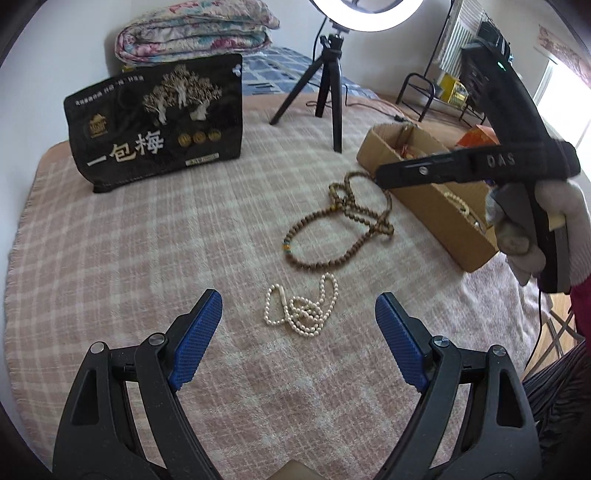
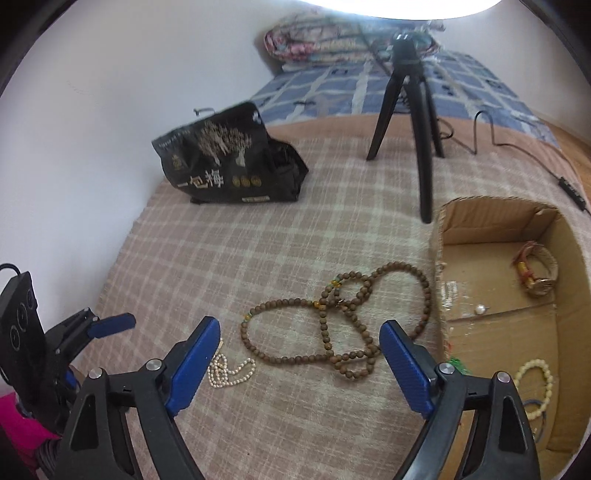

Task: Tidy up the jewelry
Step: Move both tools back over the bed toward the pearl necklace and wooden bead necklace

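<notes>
A white pearl necklace (image 1: 301, 308) lies bunched on the pink plaid cloth, just ahead of my open, empty left gripper (image 1: 297, 314). A long brown wooden bead necklace (image 1: 343, 221) lies beyond it, next to an open cardboard box (image 1: 443, 206). In the right wrist view my right gripper (image 2: 299, 339) is open and empty, hovering above the brown beads (image 2: 332, 325), with the pearls (image 2: 229, 371) partly hidden behind its left finger. The box (image 2: 498, 321) holds a cream bead bracelet (image 2: 535, 373), a watch (image 2: 539, 280) and a loose pearl.
A black snack bag (image 1: 159, 122) stands at the back left. A black tripod (image 1: 328, 85) with a ring light stands at the back, its cable trailing right. A folded quilt (image 1: 192, 33) lies on the bed behind. The cloth's edge drops off at right.
</notes>
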Available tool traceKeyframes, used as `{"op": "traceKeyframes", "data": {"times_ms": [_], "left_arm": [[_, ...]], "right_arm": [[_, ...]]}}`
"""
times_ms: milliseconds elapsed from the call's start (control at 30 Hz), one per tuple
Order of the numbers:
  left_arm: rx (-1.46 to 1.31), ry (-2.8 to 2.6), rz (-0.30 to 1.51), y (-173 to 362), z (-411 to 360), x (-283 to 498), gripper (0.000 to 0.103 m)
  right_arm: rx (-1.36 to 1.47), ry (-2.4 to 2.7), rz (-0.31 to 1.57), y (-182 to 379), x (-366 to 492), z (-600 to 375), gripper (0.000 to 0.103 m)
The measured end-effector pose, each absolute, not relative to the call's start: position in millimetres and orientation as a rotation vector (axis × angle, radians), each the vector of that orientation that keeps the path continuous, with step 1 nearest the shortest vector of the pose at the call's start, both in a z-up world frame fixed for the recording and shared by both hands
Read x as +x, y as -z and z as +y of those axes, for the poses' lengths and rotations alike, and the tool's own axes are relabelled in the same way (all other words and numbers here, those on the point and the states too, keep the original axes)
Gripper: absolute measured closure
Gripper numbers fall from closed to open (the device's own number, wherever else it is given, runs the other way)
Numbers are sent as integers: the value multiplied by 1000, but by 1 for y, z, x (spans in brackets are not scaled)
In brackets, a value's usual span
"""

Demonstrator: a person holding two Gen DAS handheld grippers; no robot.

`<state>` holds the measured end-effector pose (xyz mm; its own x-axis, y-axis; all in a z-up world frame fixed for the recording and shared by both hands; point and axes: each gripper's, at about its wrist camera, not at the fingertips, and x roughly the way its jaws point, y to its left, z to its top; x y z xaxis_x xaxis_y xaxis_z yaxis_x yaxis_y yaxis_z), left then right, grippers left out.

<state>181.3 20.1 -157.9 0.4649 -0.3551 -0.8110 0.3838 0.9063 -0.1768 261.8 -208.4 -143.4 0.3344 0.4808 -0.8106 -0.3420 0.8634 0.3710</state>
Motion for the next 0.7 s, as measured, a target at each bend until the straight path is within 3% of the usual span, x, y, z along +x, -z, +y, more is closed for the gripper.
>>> {"op": "traceKeyframes", "data": {"times_ms": [700], "left_arm": [[67, 477, 1063, 205, 2, 206, 16]], "right_arm": [[-168, -493, 1284, 203, 302, -157, 15]]}}
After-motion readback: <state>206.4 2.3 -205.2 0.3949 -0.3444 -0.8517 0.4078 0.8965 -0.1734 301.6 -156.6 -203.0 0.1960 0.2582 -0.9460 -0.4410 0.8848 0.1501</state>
